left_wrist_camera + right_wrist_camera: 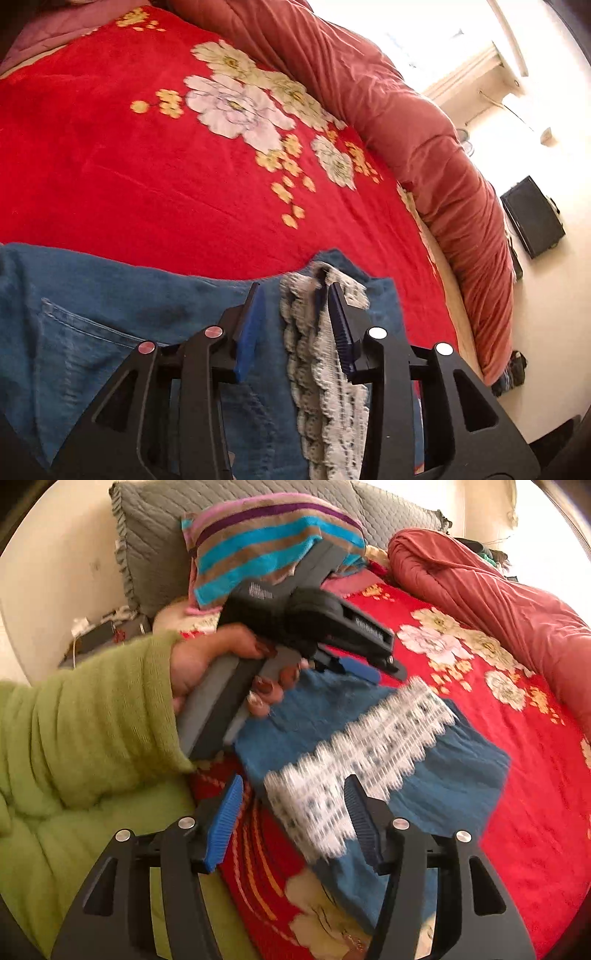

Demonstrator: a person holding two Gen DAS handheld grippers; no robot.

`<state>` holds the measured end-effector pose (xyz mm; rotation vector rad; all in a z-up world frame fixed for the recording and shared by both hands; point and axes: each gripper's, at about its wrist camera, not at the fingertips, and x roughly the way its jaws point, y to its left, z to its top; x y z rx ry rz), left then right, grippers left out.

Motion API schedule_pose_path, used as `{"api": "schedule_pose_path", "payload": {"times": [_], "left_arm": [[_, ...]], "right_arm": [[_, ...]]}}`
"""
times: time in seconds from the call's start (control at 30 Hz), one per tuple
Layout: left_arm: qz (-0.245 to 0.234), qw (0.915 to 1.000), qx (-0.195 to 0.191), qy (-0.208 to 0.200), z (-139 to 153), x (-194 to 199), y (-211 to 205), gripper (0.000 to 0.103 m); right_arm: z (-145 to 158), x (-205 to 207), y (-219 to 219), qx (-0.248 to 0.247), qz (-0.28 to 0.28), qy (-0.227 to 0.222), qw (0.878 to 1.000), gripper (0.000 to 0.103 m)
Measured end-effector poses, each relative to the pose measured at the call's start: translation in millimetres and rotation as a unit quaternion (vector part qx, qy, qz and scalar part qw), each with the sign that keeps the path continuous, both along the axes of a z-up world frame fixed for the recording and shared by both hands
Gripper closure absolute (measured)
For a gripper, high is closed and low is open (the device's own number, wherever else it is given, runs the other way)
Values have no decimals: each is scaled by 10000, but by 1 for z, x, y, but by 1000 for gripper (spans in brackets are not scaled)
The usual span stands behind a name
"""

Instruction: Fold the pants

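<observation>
Blue denim pants lie on the bed, a white lace-trimmed hem folded over them. My left gripper is open just above the denim; the lace strip lies between its blue pads, close against the right one, with a gap to the left one. In the right wrist view the pants and blurred lace spread under my right gripper, which is open wide and holds nothing. A hand in a green sleeve holds the left gripper at the pants' far edge.
A red floral blanket covers the bed. A rolled rust-coloured duvet runs along its far side. A grey pillow and a striped cloth sit at the head. A black box stands on the floor beyond the bed.
</observation>
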<state>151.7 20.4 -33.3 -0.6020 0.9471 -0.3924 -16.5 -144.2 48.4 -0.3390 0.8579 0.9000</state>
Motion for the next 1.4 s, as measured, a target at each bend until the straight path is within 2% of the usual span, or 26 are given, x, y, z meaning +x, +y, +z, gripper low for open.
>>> {"api": "schedule_pose_path", "payload": {"times": [0.13,0.23,0.3,0.33,0.37,0.5,0.57,0.7,0.8,0.93,1.0,1.07,1.1,1.17,1.4], "left_arm": [[-230,9996,134,128,-5,6,-17,65],[-268,9988,278,315,-12,13,-26,64],[-235,9967,623,475,-17,17,-34,76],[-242,9960,709,494,-17,18,-38,87],[-241,9957,757,473,-15,18,-39,91],[-242,9965,796,121,5,10,-34,93],[-230,9956,902,132,3,11,-32,92],[-186,9958,850,276,-14,11,-28,86],[-142,9965,804,198,-6,5,-21,81],[16,9950,993,-53,13,-10,-11,75],[139,9905,1348,-223,24,-23,-7,68],[233,9835,1762,-341,31,-33,-7,66],[248,9822,1821,-382,35,-38,-6,65],[212,9827,1786,-441,41,-50,-4,59],[-55,9819,1850,-404,46,-87,-10,58]], "right_arm": [[-14,1,-7,-78,-138,139,9998,47],[-23,9,-9,-68,-212,261,9994,47],[-28,10,-8,-104,-211,347,9991,47],[-30,10,-7,-122,-200,378,9990,47],[-31,10,-7,-122,-192,393,9990,47],[-30,8,-9,-35,-193,405,9990,47],[-32,9,-8,-34,-217,447,9988,47],[-31,10,-7,-13,-186,477,9987,47],[-23,10,-11,72,-233,419,9988,47],[-13,14,-21,230,-420,358,9982,45],[-11,17,-25,232,-534,311,9978,43],[-10,19,-29,237,-629,291,9973,34],[-9,21,-32,243,-704,262,9969,33],[-7,23,-36,301,-780,271,9961,32],[1,25,-50,466,-981,161,9940,32]]}}
